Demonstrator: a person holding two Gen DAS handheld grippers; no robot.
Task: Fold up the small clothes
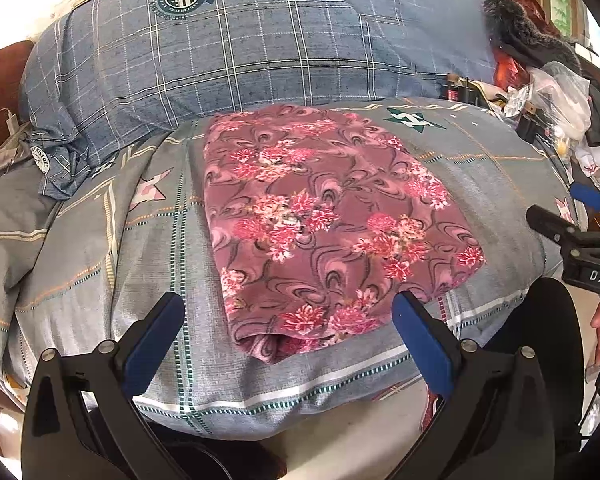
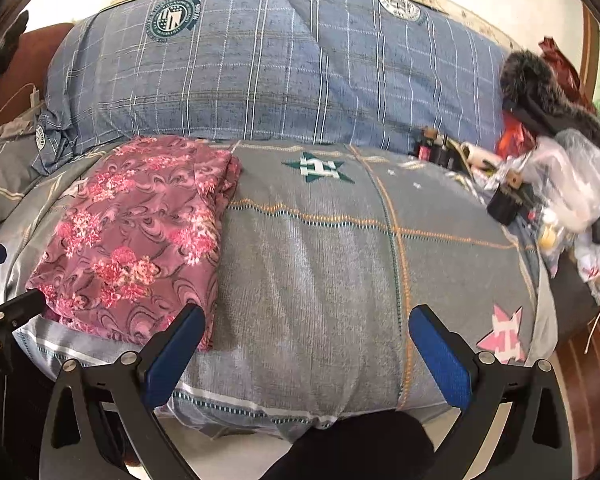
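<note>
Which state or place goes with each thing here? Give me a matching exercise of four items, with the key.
Things:
1. floral garment
2. left gripper
3. blue checked quilt
4. clear plastic bag

Places or states:
A. bunched up at the back, behind the grey cover
B. folded into a flat stack on the grey cover
C. in the clutter at the right edge of the bed
D. open, holding nothing, in front of the folded stack

Pairs: 1-B, 2-D, 3-A, 4-C
</note>
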